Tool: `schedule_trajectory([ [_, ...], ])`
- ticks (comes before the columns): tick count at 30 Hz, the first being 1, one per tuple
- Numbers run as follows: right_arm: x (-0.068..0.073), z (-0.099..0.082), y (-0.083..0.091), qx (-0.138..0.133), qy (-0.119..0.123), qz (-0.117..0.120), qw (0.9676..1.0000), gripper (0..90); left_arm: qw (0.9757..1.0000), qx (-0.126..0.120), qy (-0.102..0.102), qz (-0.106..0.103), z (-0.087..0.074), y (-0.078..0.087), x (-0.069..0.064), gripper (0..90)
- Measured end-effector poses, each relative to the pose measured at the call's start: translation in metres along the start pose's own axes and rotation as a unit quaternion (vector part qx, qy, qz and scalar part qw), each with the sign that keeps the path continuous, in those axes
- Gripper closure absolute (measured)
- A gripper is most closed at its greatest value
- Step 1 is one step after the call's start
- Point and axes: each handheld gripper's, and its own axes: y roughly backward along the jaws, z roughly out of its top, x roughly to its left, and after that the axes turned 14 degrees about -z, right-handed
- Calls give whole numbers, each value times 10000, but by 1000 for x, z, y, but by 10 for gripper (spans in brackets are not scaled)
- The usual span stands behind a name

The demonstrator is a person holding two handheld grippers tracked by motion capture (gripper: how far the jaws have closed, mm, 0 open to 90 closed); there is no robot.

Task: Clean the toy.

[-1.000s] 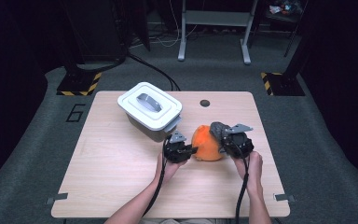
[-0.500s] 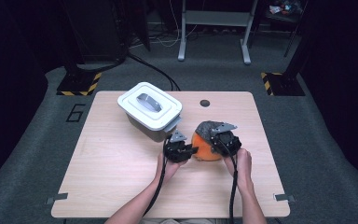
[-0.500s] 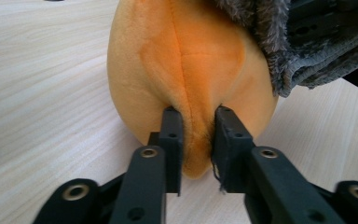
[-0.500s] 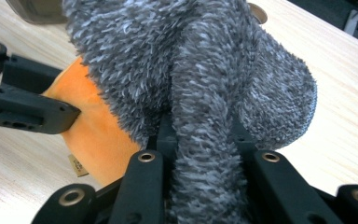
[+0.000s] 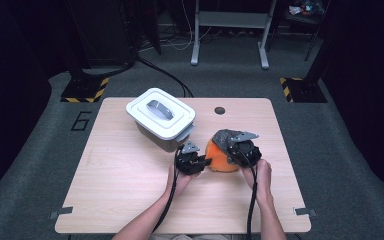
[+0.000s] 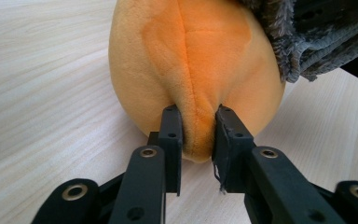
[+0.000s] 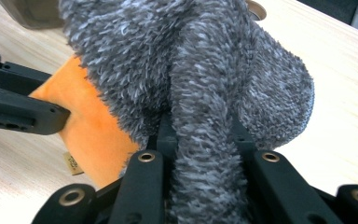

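An orange plush toy (image 5: 219, 160) lies on the wooden table (image 5: 120, 190), with a grey fuzzy cloth (image 5: 223, 136) draped over its top. My left gripper (image 5: 206, 161) pinches a fold of the orange plush (image 6: 191, 60) between its pads (image 6: 172, 135). Its jaws have just been closing on that fold. My right gripper (image 5: 230, 148) comes from the right and is shut on a bunched ridge of the grey cloth (image 7: 191, 56). In the right gripper view the left gripper (image 7: 51, 116) shows at the plush's (image 7: 98, 140) side.
A white lidded box (image 5: 160, 117) with a grey handle stands behind and to the left of the plush, close to the left gripper. A small round hole (image 5: 220, 110) sits near the table's far edge. The person's forearms come in from the front edge.
My right gripper has shifted slightly left with the grey cloth, drawing it further over the plush. The left hand has stayed in place on the orange fold.
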Motion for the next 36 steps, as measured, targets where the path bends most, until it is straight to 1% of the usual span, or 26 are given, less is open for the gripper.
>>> schedule_trajectory([
  [1, -1, -1, 0, 34, -15, 1, 10000, 731, 10000, -62, 26, 15, 0, -1, -1, 764],
  [2, -2, -2, 1, 52, -31, 9, 10000, 730, 10000, -71, 30, 6, 0, 0, -1, 767],
  [3, -3, -3, 0, -21, -39, -9, 10000, 730, 10000, -70, 29, 6, 0, 0, -1, 767],
  [5, -4, -5, 0, 39, -92, -8, 9999, 730, 10000, -48, 0, 15, 0, 0, -1, 767],
  [7, -7, -7, 0, 43, -133, -13, 9999, 729, 10000, -76, 36, 15, 0, 0, -2, 769],
  [11, -12, -14, 0, 108, -234, -18, 9997, 729, 10000, -94, -6, 33, 0, 0, -2, 774],
  [12, -13, -16, -1, 87, -267, -70, 9996, 729, 9999, -87, -35, 64, 0, 1, -2, 775],
  [13, -14, -18, -2, 168, -255, -168, 9994, 729, 9999, -91, -23, 60, 0, 1, -2, 775],
  [14, -16, -20, -3, 227, -254, -204, 9992, 729, 9999, -108, 31, 36, 0, 1, -2, 775],
  [15, -19, -23, -5, 248, -312, -176, 9990, 730, 9999, -93, -11, 43, 0, 2, -1, 775],
  [16, -21, -26, -7, 249, -387, -150, 9988, 729, 9999, -117, 20, 35, 0, 1, -1, 775],
  [21, -28, -38, -15, 422, -468, -188, 9978, 731, 9999, -146, -58, 64, 1, 1, -3, 768],
  [23, -30, -42, -19, 501, -504, -173, 9973, 731, 9999, -156, -49, 46, 1, 1, -3, 756],
  [24, -30, -43, -21, 506, -544, -204, 9970, 732, 9998, -157, -60, 56, 1, 1, -3, 740],
  [25, -31, -45, -22, 572, -540, -184, 9967, 732, 9998, -159, -54, 72, 1, 1, -3, 698],
  [26, -30, -47, -23, 554, -593, -166, 9966, 732, 9999, -154, -3, 42, 1, 1, -4, 673],
  [27, -32, -48, -24, 595, -563, -187, 9965, 732, 9999, -77, -46, 66, 1, 1, -4, 649],
  [28, -32, -49, -25, 628, -604, -196, 9960, 732, 10000, -74, 5, 36, 0, 0, -4, 630],
  [29, -32, -49, -27, 614, -593, -197, 9962, 733, 9999, -94, 26, 32, -2, -1, -5, 643],
  [30, -33, -50, -27, 622, -628, -167, 9959, 733, 9999, -104, 1, 20, -3, -1, -5, 672],
  [31, -33, -50, -27, 631, -663, -144, 9957, 733, 9999, -158, 50, 2, -3, -2, -6, 708],
  [32, -33, -50, -27, 630, -660, -142, 9957, 732, 9999, -131, -40, 29, -3, -2, -6, 741],
  [33, -33, -50, -27, 625, -669, -136, 9957, 732, 9998, -170, -40, 19, -2, -3, -6, 767],
  [34, -34, -51, -27, 603, -672, -139, 9958, 733, 9998, -163, -95, 41, -1, -3, -7, 790],
  [36, -35, -51, -27, 574, -726, -108, 9957, 732, 9996, -155, -213, 63, 1, -3, -8, 815],
])
